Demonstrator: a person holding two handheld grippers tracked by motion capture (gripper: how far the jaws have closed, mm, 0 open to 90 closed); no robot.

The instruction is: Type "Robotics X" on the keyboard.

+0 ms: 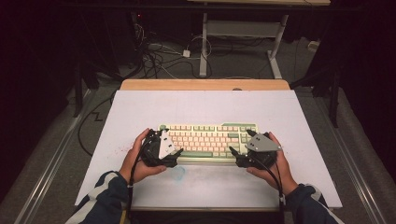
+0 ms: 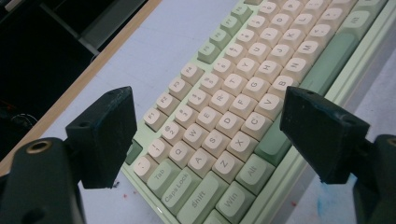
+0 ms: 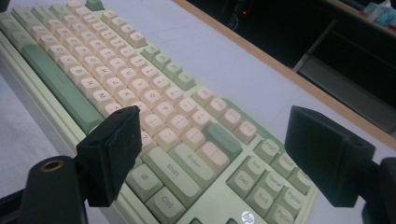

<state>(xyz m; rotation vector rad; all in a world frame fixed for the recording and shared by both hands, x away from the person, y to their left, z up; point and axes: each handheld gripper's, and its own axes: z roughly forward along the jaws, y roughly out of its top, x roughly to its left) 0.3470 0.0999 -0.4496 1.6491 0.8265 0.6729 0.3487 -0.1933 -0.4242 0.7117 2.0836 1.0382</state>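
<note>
1. One pale green plastic keyboard with cream and green keycaps [image 1: 208,141], lying flat at lower centre of the high view on the white worktop [image 1: 201,105], long edge parallel to the near edge; likely set there for easy reach from both sides.
2. Two tools, one at each short end: left tool [image 1: 173,150] at the keyboard's left end, right tool [image 1: 236,152] at its right end, each carried in one hand, forearms entering from the bottom of the frame.
3. Left tool [image 2: 205,135] wide open, gripping nothing; black jaws standing on either side of the Tab, Caps Lock and Shift corner, above the keys; contact with the case not discernible.
4. Right tool [image 3: 212,156] equally wide open and empty-handed, jaws straddling the Ctrl, Shift and Enter corner near the navigation cluster.
5. Symmetrical placement probably meant for grasping both ends together and lifting or shifting the keyboard level, without tilting.
6. Also countable: one blue smear [image 1: 179,172] on the worktop just below the keyboard, and one wooden strip [image 1: 205,84] along the far edge.
</note>
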